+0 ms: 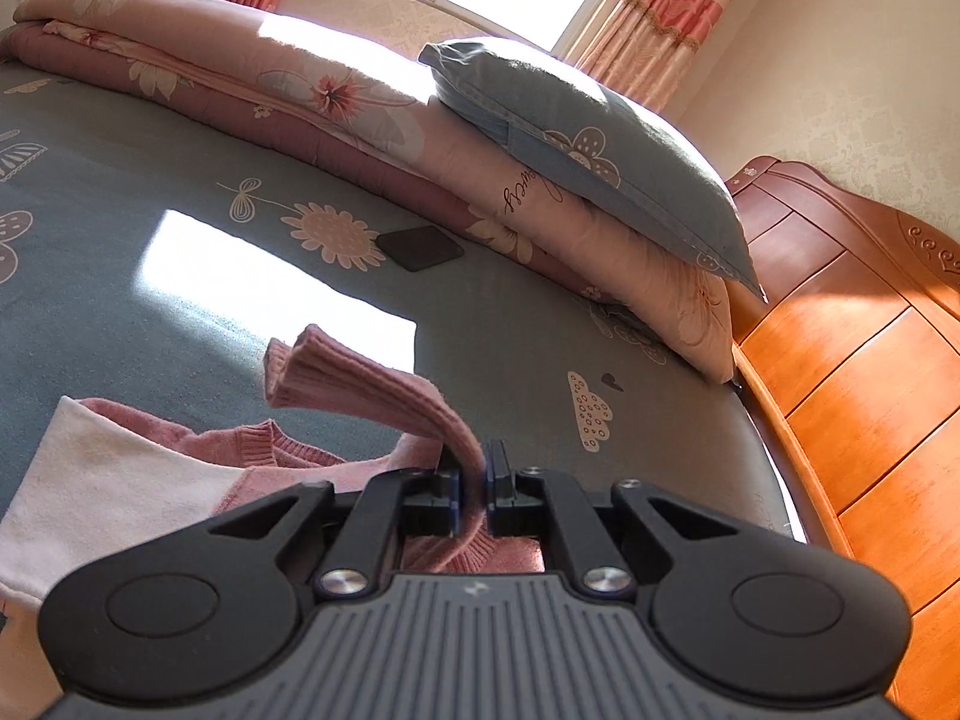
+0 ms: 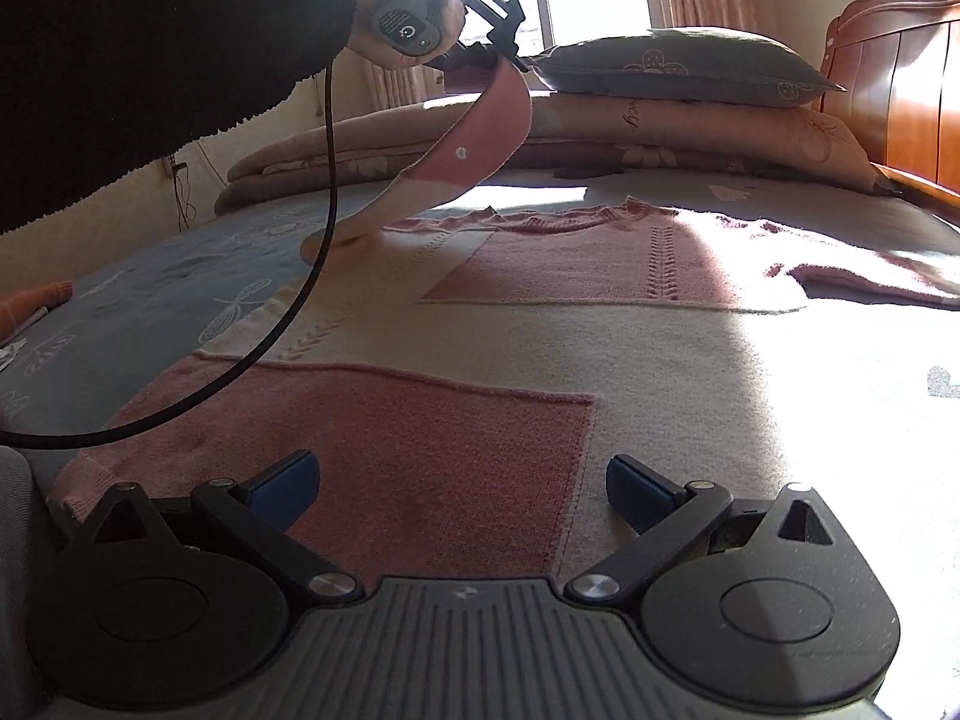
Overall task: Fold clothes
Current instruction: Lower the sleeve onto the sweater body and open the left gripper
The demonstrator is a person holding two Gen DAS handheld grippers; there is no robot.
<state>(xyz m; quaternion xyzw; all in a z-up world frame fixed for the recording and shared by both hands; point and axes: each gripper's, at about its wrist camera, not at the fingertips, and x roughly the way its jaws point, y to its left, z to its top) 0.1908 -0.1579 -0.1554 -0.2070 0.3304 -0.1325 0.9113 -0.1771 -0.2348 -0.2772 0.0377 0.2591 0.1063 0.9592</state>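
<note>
The pink-and-cream colour-blocked knitted sweater [image 2: 510, 324] lay spread flat on the blue-grey floral bed sheet [image 1: 120, 192], its body smooth and its far sleeve still extended toward the carved orange wooden headboard [image 2: 900, 66]. The left gripper [image 1: 474, 480] was clenched on the pink ribbed sleeve [image 1: 372, 384]; the cuff drooped free beyond the jaws, and in the right wrist view the same sleeve [image 2: 474, 138] hung in an arc from the raised gripper [image 2: 504, 54] down to the shoulder. The right gripper [image 2: 462, 498] was released, its blue pads [image 2: 288, 480] standing wide apart and low over the pink hem panel, gripping nothing.

The step in hand was judged to be folding this sleeve across the chest. To do it well, the sleeve would best be carried inward over the body so that the crease fell at the shoulder seam, then lowered until the cuff lay flat before letting go; a release from height would likely leave the cuff curled or twisted. The free right gripper could usefully press the hem to keep the body from dragging. Pulling too hard on the soft knit risked shifting the whole garment. The black cable [image 2: 324, 192] trailing from the left hand [image 2: 402, 6] crossed over the sweater and should be kept clear of the fold.

The folded pink floral quilt [image 1: 240, 60] and blue-grey pillow [image 1: 600, 138] lay well apart, along the far edge.
</note>
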